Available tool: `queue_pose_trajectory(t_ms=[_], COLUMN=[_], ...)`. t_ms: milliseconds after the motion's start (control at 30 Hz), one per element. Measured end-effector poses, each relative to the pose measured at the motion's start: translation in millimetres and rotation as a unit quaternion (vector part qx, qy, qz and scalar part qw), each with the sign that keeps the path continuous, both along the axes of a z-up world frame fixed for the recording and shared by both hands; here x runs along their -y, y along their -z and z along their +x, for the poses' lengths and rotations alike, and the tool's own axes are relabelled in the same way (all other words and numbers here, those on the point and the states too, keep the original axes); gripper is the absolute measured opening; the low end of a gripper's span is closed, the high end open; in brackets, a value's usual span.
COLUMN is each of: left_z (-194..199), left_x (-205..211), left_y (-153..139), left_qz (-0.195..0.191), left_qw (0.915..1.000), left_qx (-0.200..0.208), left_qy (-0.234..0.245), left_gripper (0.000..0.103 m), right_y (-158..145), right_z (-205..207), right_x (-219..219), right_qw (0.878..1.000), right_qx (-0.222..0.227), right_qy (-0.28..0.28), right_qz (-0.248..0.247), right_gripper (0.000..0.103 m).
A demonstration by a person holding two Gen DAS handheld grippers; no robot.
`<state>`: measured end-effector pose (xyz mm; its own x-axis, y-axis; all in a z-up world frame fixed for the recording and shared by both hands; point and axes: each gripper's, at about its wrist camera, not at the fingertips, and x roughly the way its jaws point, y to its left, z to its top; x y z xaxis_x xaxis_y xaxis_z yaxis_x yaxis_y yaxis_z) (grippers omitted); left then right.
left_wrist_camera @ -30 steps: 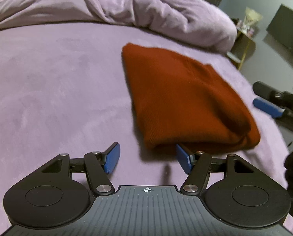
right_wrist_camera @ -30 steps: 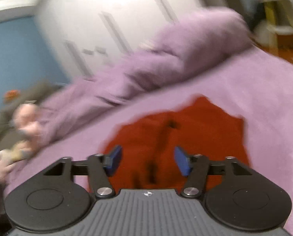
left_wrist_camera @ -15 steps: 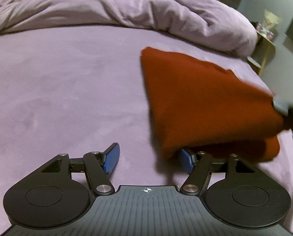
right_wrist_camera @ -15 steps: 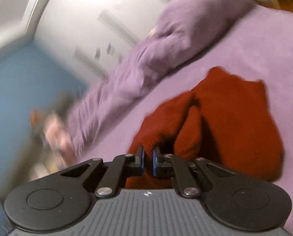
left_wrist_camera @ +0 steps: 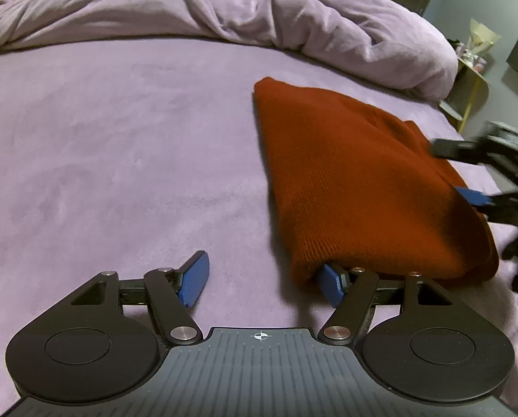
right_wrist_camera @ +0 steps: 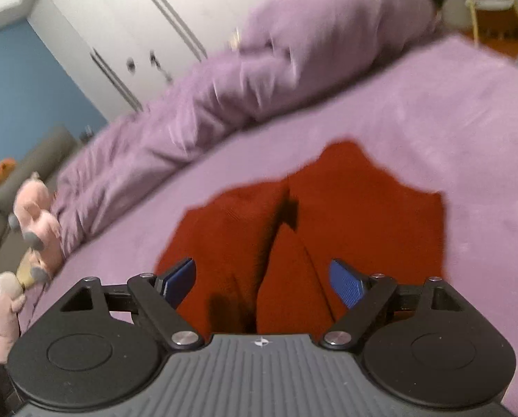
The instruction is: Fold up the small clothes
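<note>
Between the right tongs [right_wrist_camera: 260, 283], spread wide and empty, lies the red garment [right_wrist_camera: 328, 215]; left tongs [left_wrist_camera: 262, 283] equally wide, empty. Square edges before pressing flat.

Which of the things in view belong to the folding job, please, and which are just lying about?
Part of the job:
- red knit garment, lying on the bed
- left hand-held gripper, open
- right hand-held gripper, open

Just lying about:
- purple duvet, bunched up
- pink plush toy
- bedside table
</note>
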<state>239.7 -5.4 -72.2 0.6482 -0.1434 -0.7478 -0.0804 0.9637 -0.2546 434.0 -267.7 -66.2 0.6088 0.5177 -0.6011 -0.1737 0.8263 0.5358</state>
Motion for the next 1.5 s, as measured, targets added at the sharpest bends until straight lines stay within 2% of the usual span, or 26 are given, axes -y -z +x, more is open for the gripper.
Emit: queue_pose_trajectory(t_ms=[33, 133, 200, 233, 267, 300, 400, 467, 600, 700, 767, 833, 867, 933, 1000, 1067, 1167, 1233, 1300, 1400, 1433, 1467, 1500], left_z=[-0.2, -1.8, -2.0, -1.9, -1.2, -1.4, -4.9, -6.7, -7.6, -4.2, -1.1, 0.6, 0.9, 0.5, 0.8, 0.9, 1.2, 1.7, 2.9, 3.8, 4.5, 5.0, 4.4], left_x=[-1.4, -2.2, -0.7, 0.5, 2.3, 4.4, 8.9, 11.6, 18.0, 26.9, 32.7, 37.3, 38.5, 38.0, 36.8, 37.0, 41.4, 45.1, 48.1, 50.2, 50.1, 49.4, 48.6], left_y=[0.4, -0.9, -2.3, -2.6, -2.8, -3.2, -6.3, -9.3, -14.1, -14.8, -13.4, -11.6, -11.0, -9.7, -8.7, -7.6, -5.0, -3.2, -1.7, -2.3, -3.2, -4.3, -5.4], left_qz=[-0.002, -0.002, 0.007, 0.010, 0.014, 0.019, 0.031, 0.033, 0.028, 0.028, 0.021, 0.019, 0.021, 0.017, 0.011, 0.006, 0.008, 0.013, 0.017, 0.016, 0.013, 0.013, 0.016], left_qw=[1.0000, 1.0000, 1.0000, 0.9999, 0.9999, 0.9998, 0.9995, 0.9993, 0.9992, 0.9989, 0.9990, 0.9991, 0.9991, 0.9992, 0.9995, 0.9997, 0.9998, 0.9998, 0.9998, 0.9999, 0.9999, 0.9999, 0.9999], left_qx=[0.000, 0.001, 0.003, 0.004, 0.004, 0.005, 0.011, 0.017, 0.028, 0.033, 0.032, 0.028, 0.027, 0.026, 0.023, 0.021, 0.014, 0.009, 0.005, -0.001, -0.002, -0.001, 0.003], left_qy=[0.000, 0.002, 0.001, 0.000, 0.000, 0.001, 0.002, 0.003, 0.010, 0.018, 0.022, 0.025, 0.024, 0.023, 0.018, 0.014, 0.014, 0.014, 0.013, 0.005, 0.003, 0.001, -0.003], left_gripper=[0.073, 0.073, 0.073, 0.073, 0.073, 0.073, 0.073, 0.073, 0.073, 0.078, 0.078, 0.078, 0.078, 0.077, 0.077, 0.077, 0.076, 0.076, 0.076, 0.076, 0.076, 0.076, 0.077], right_y=[4.4, 1.8, 0.4, 1.8, 3.2, 2.0, -18.0, -33.6, -56.2, -51.8, -39.4, -30.0, -31.4, -36.1, -35.4, -27.5, -10.3, -2.3, 5.9, 14.3, 17.2, 19.0, 20.3], right_z=[7.9, 6.0, 2.7, 2.8, 6.2, 4.8, -12.4, -29.1, -48.4, -42.9, -36.1, -36.7, -40.8, -61.2, -88.8, -120.5, -151.6, -157.3, -151.4, -133.6, -127.4, -123.1, -120.0], right_x=[-5.2, -18.6, -29.9, -36.9, -42.7, -46.9, -61.5, -67.1, -49.6, -21.1, -5.3, 12.8, 24.2, 48.9, 66.8, 79.6, 87.6, 83.6, 76.5, 67.7, 65.0, 62.2, 62.2], right_qw=[1.000, 0.999, 0.999, 0.998, 0.998, 0.997, 0.983, 0.963, 0.943, 0.946, 0.942, 0.938, 0.945, 0.962, 0.972, 0.980, 0.987, 0.989, 0.988, 0.987, 0.986, 0.985, 0.985], right_qx=[-0.007, 0.005, 0.018, 0.019, 0.022, 0.029, 0.094, 0.154, 0.215, 0.191, 0.172, 0.157, 0.149, 0.143, 0.124, 0.106, 0.073, 0.053, 0.047, 0.041, 0.033, 0.029, 0.022], right_qy=[-0.008, -0.031, -0.043, -0.048, -0.048, -0.043, -0.044, -0.042, 0.006, 0.054, 0.086, 0.118, 0.127, 0.144, 0.152, 0.152, 0.143, 0.131, 0.131, 0.135, 0.138, 0.141, 0.142], right_qz=[0.003, 0.020, 0.003, -0.020, -0.037, -0.056, -0.153, -0.216, -0.255, -0.257, -0.274, -0.285, -0.263, -0.183, -0.127, -0.067, -0.001, 0.043, 0.073, 0.081, 0.085, 0.091, 0.098], right_gripper=[0.084, 0.069, 0.055, 0.037, 0.024, 0.021, 0.018, 0.017, 0.016, 0.016, 0.009, 0.009, 0.010, 0.011, 0.021, 0.046, 0.048, 0.050, 0.050, 0.049, 0.043, 0.026, 0.017])
